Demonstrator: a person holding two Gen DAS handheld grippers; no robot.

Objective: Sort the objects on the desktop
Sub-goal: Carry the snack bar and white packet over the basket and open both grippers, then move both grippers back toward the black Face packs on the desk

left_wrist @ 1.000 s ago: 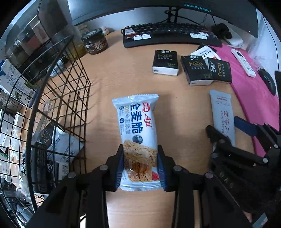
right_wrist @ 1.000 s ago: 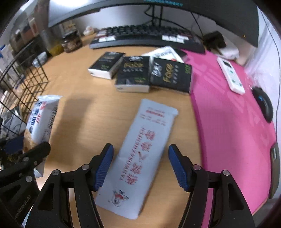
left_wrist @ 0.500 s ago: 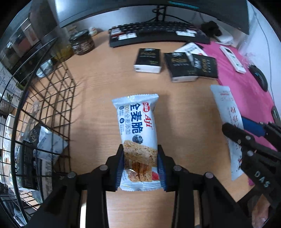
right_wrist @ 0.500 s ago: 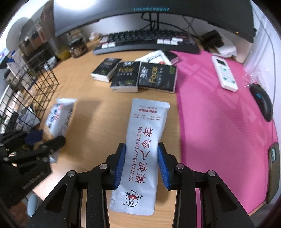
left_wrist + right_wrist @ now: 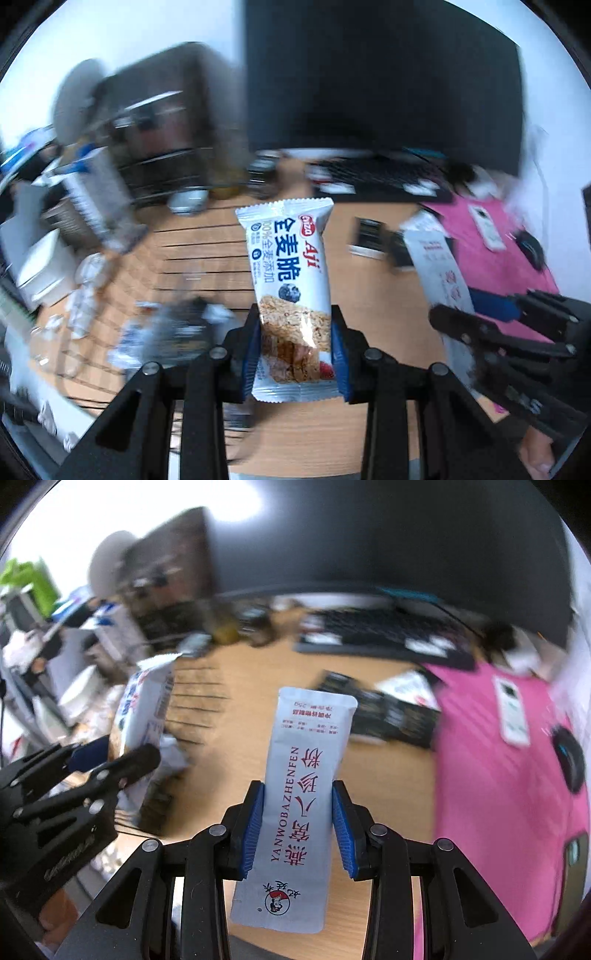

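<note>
While both views are motion-blurred, the grips read clearly. Left gripper pinches a snack bar by its lower end, blue pads pressed on both sides; the bar stands up off the desk, over the wire basket at the desk's left edge. Right gripper pinches a pale sachet at mid-length, pads tight on both long edges; the sachet is held clear of the desk, above the wood just left of the pink mat. Black packs lie on the desk between the sachet and the keyboard at the back edge. A white remote and a mouse sit on the mat. A dark monitor fills the back.
</note>
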